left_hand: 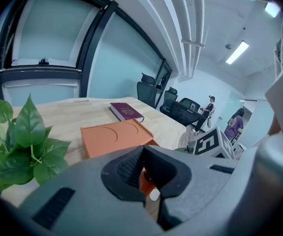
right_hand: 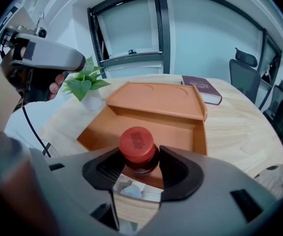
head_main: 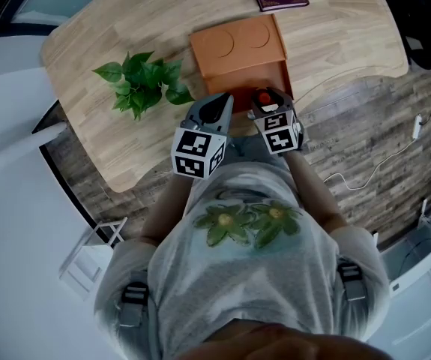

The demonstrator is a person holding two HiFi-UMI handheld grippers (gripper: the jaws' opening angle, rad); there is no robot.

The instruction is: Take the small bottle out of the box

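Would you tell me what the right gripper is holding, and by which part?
The right gripper holds the bottle by its neck, just under the cap.

Plank floor, tall windows

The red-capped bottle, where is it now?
In the right gripper view, the bottle sits in the jaws of the right gripper, at the near edge of the orange box.
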